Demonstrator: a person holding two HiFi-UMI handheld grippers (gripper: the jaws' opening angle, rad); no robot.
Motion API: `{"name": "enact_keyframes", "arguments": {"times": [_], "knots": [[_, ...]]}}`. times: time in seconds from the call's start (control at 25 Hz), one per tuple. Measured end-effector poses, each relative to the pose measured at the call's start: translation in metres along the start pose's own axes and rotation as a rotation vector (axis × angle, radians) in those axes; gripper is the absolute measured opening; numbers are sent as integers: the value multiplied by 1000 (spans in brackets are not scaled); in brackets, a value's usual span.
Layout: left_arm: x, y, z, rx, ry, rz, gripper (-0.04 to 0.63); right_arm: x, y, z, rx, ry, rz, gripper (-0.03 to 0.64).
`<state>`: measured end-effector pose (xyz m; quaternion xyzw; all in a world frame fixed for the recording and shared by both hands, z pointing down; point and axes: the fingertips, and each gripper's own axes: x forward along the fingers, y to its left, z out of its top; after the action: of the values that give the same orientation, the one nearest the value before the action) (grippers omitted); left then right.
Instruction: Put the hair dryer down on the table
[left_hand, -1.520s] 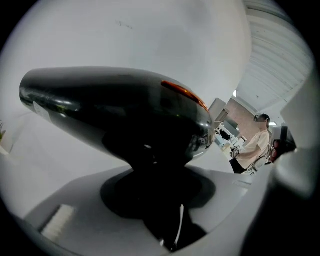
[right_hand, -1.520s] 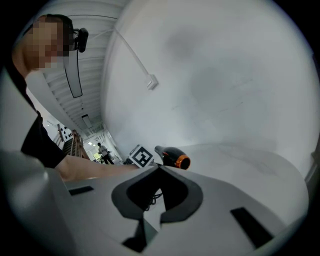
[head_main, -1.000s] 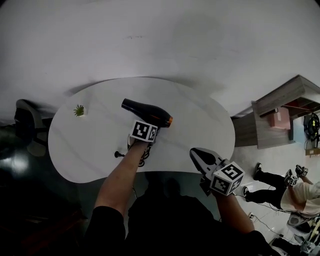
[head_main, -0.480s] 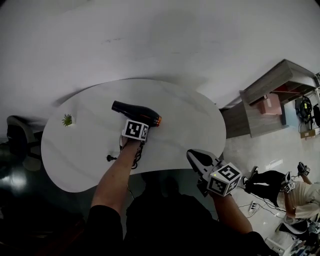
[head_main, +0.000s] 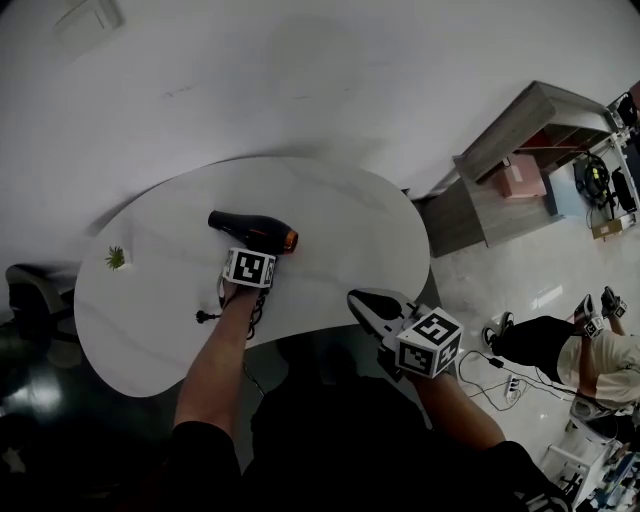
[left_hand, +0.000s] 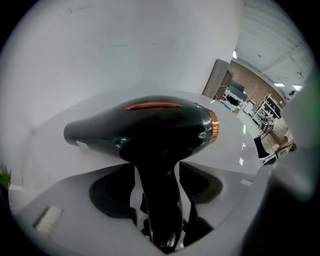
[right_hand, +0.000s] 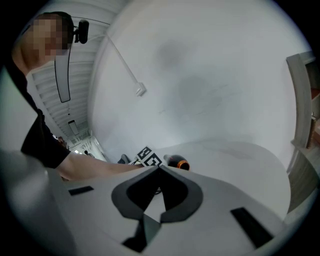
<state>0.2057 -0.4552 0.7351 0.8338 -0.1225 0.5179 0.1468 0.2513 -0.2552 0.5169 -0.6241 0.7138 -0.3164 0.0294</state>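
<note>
Head view: a black hair dryer (head_main: 252, 231) with an orange ring lies near the middle of a white rounded table (head_main: 345, 215). Its handle is hidden under the marker cube of the left gripper (head_main: 249, 262).

Only the left gripper view shows that handle. It stands between spread fingers (left_hand: 120, 187), which have just been opening, with a thin gap on each side. The dark base of the handle is hard to make out, and the dryer seems to rest on the tabletop.

The right gripper (head_main: 356, 297) hovers at the table's near edge, well apart from the dryer, its fingers pressed together on nothing. Its own view catches just the dryer's orange end beyond the person's forearm (right_hand: 100, 167).

Bare tabletop stretches behind and to the right of the dryer. A small plant (head_main: 116, 258) sits near the left rim. The plug (head_main: 203, 318) lies close to the near edge.
</note>
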Motion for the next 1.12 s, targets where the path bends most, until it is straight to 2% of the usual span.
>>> {"name": "enact_keyframes", "arguments": {"times": [0.24, 0.48, 0.8, 1.12], "knots": [[-17, 5, -3, 4, -29, 67, 284, -15, 1, 0, -13, -11, 14, 12], [-49, -4, 1, -7, -131, 124, 282, -38, 0, 3, -36, -38, 28, 12], [-100, -46, 4, -10, -294, 163, 237, -77, 9, 3, -84, -76, 79, 12], [-154, -96, -6, -36, -414, 179, 168, -112, 13, 2, -102, -105, 127, 12]]}}
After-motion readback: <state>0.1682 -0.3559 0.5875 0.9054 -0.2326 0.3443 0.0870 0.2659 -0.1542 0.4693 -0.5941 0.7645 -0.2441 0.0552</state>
